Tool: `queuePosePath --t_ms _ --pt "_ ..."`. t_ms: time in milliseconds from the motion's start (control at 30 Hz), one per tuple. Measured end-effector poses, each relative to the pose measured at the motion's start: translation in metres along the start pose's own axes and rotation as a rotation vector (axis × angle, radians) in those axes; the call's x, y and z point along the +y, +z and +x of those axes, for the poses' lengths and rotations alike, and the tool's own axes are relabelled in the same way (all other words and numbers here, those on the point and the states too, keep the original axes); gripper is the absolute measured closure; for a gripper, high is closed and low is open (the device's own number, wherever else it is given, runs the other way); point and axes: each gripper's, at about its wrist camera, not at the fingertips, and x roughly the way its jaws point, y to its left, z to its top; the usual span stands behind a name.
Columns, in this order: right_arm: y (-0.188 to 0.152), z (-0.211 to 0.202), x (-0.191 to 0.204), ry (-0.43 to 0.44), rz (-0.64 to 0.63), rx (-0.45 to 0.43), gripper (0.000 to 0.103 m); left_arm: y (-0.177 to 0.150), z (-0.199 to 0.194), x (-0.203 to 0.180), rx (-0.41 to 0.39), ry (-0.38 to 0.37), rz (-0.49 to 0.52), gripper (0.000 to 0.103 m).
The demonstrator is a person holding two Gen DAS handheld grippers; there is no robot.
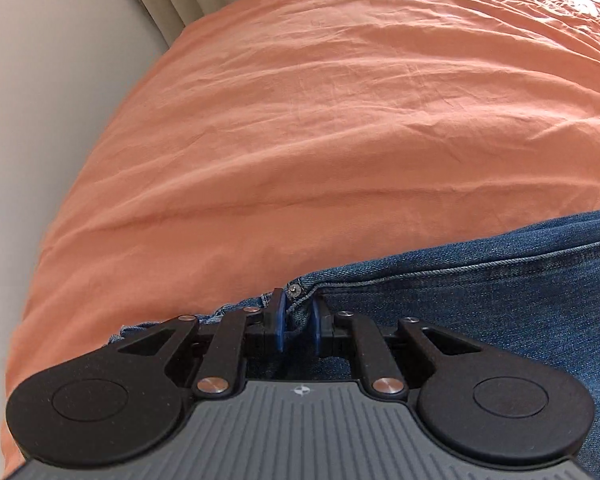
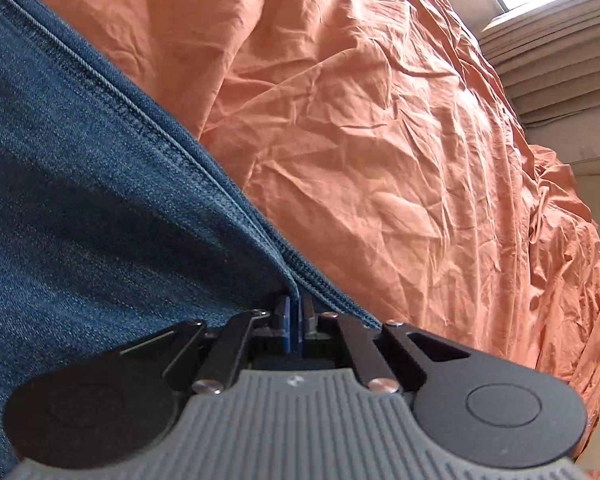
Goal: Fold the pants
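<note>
My left gripper (image 1: 298,322) pinches the blue jeans (image 1: 480,300) at a riveted corner (image 1: 293,289); denim spreads to its right, cut off by the frame. My right gripper (image 2: 296,320) clamps a stitched seam (image 2: 148,120) (no readable label). Beyond both lies the orange duvet (image 1: 320,120), then beige curtains (image 2: 552,60).

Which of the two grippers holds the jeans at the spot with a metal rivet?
The left gripper: a silver rivet shines beside its fingertips on the jeans. The right gripper pinches plain seam.
</note>
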Motion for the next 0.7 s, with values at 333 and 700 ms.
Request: queuePosePath --t_ms 333,700 --pt "-0.007 -0.007 -0.013 -0.080 0.112 -0.047 0.103 0.022 -0.012 0.000 -0.086 0.034 -0.031 0.088" --pt "-0.015 -0.055 -0.003 -0.074 0.204 -0.146 0.047 0.025 -0.012 0.010 -0.058 0.010 -0.024 0.030"
